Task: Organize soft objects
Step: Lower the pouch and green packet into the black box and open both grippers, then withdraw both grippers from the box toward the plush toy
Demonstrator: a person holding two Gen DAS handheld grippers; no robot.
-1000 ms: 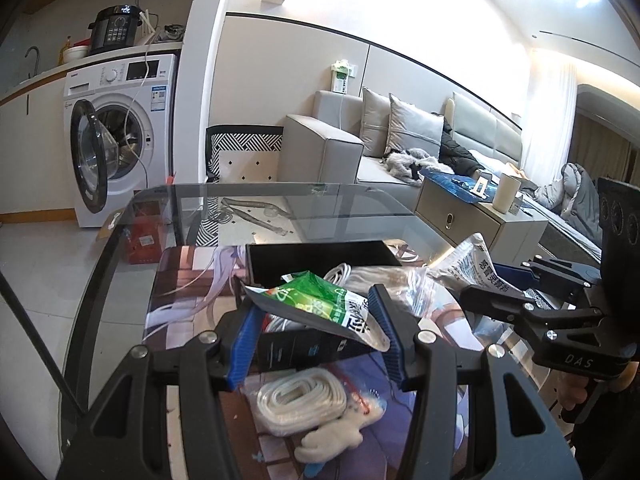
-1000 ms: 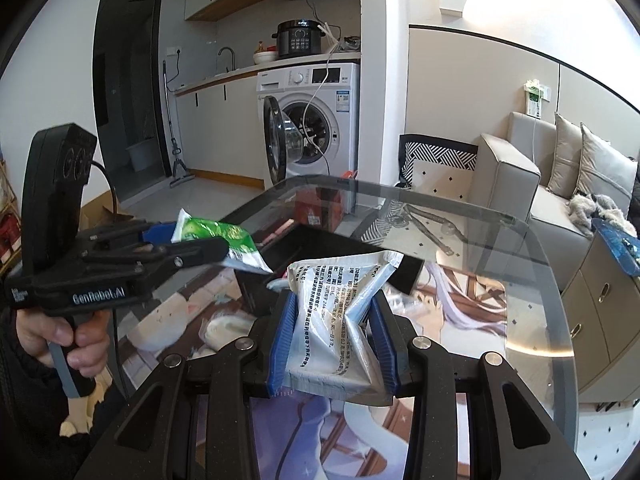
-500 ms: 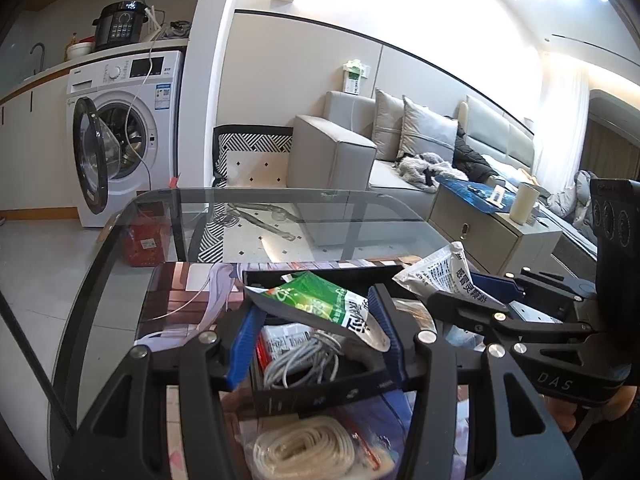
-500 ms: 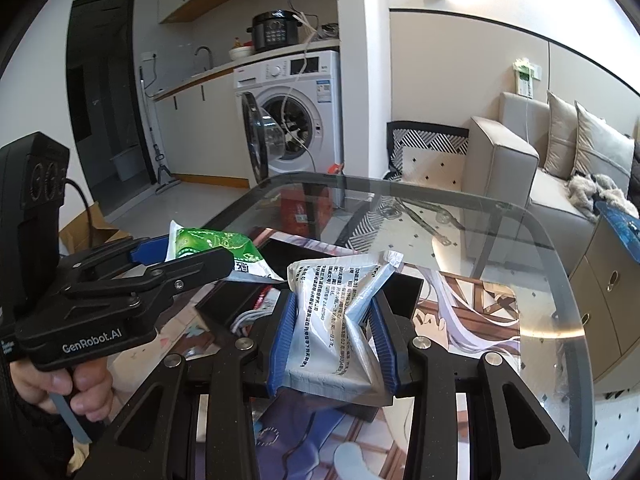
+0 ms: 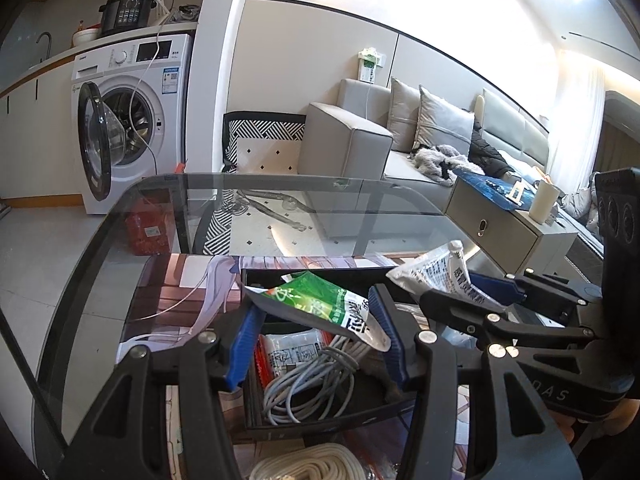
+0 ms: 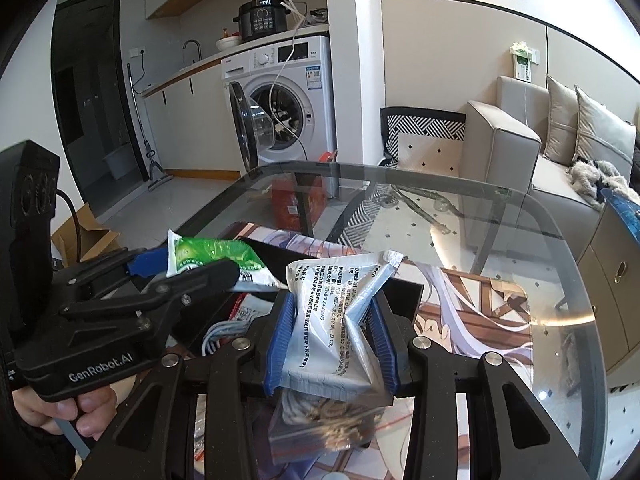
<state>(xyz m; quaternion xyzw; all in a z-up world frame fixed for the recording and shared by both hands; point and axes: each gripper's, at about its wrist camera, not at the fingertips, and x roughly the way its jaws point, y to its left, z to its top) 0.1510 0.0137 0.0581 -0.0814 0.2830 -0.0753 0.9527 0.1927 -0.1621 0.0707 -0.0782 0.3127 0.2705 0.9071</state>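
A green packet (image 5: 316, 306) is being held between the left gripper (image 5: 316, 344) fingers above the black tray (image 5: 320, 420); a white packet (image 6: 340, 320) is being pinched by the right gripper (image 6: 334, 340) just beside it.

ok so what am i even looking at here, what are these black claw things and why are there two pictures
They are two hand-held grippers, each worked by a person squeezing a trigger, with no robot arm behind them. Each carries a wide-angle camera looking along its own fingers, so each picture comes from one gripper.

In the left wrist view, the left gripper is clamped on a green packet. In the right wrist view, the right gripper is clamped on a white printed packet.

Both are held above a black tray on a glass table. The tray holds a grey cable coil and another packet. A white coiled cord lies in front of it.
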